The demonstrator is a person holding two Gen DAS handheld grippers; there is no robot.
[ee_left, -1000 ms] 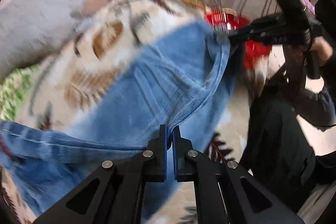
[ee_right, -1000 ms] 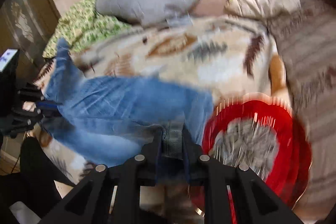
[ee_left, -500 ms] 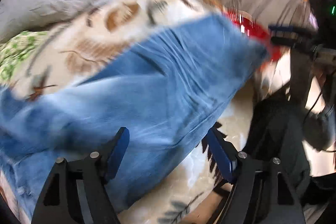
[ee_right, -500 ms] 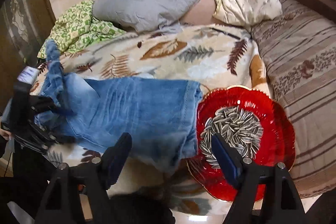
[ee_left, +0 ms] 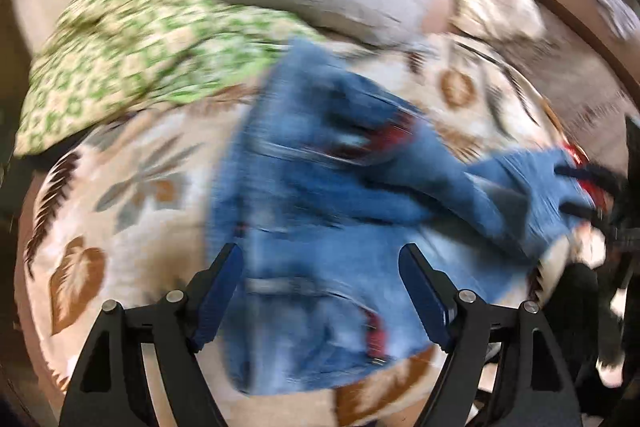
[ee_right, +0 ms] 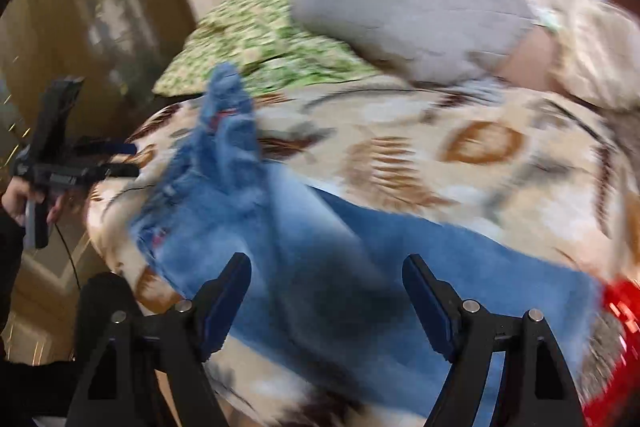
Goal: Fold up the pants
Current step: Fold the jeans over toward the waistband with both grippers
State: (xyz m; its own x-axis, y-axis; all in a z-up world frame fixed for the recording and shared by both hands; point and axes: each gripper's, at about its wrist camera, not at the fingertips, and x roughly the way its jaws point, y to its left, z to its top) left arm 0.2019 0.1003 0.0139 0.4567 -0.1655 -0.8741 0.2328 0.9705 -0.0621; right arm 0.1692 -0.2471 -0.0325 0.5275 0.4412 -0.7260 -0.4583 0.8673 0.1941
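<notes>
Blue jeans (ee_left: 328, 203): lie rumpled along near edge of leaf-print blanket (ee_left: 120, 187), one end beside red dish (ee_right: 616, 311) at blanket's near right corner. Left gripper (ee_left: 320, 291): jaws spread wide, just opened further, nothing pinched. Right gripper (ee_right: 326, 301): jaws wide apart, empty, above denim. Grey pillow (ee_right: 408, 3), green-patterned cloth (ee_left: 132, 67): far edge. Both views motion-blurred.

Faded blue denim pants (ee_left: 332, 195) are lying on a cream blanket (ee_right: 460, 147) patterned with brown leaves, near a green-printed cloth (ee_left: 132, 59) and a grey pillow (ee_right: 404, 7).
</notes>
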